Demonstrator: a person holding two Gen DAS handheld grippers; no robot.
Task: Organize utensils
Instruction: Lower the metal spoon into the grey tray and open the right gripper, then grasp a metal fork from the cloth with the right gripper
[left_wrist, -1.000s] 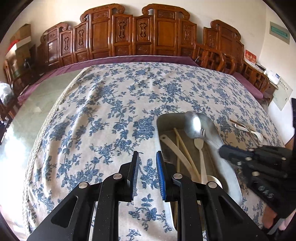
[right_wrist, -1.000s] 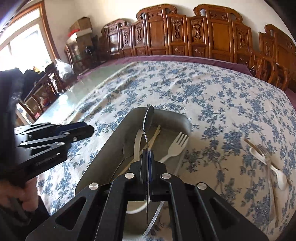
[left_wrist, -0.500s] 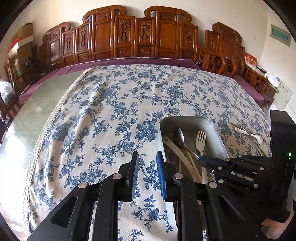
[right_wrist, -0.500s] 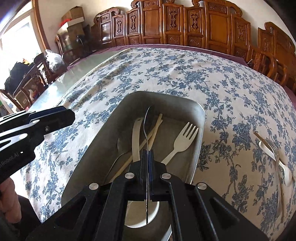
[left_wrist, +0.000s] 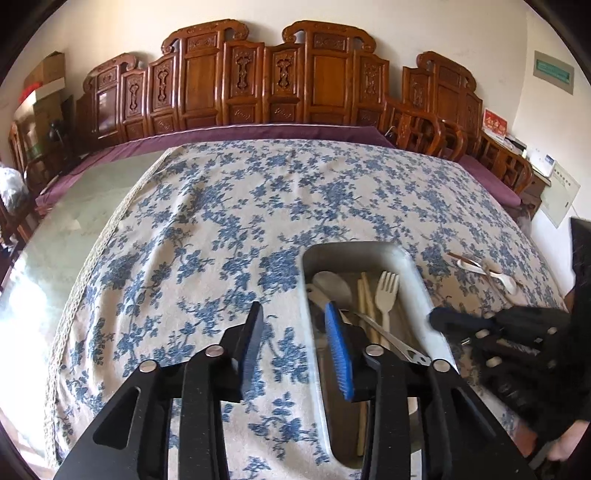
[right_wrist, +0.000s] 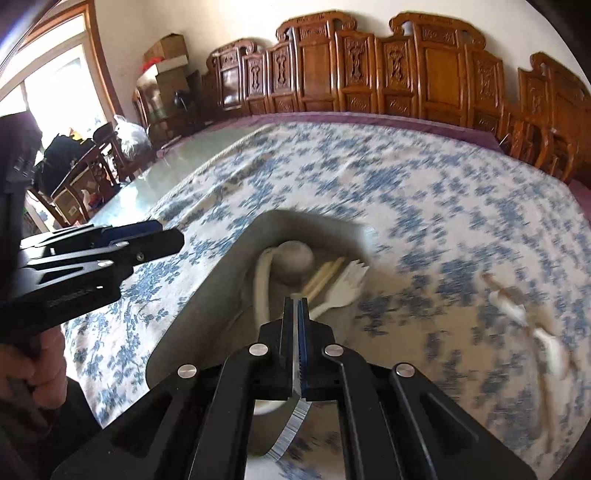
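Metal spoon is now lying in the tray; right gripper is pulling away pinched together, left gripper is opening on nothing. It's stiff, slick: grab mid-handle.

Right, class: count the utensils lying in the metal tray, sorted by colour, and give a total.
Silver: 1, the metal spoon
White: 2, the fork and a long handle
Pale wood: 2 chopsticks
Total: 5

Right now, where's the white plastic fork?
The white plastic fork lies inside the metal tray, on its right side, tines toward the far end, just right of the chopsticks; the right wrist view shows it blurred.
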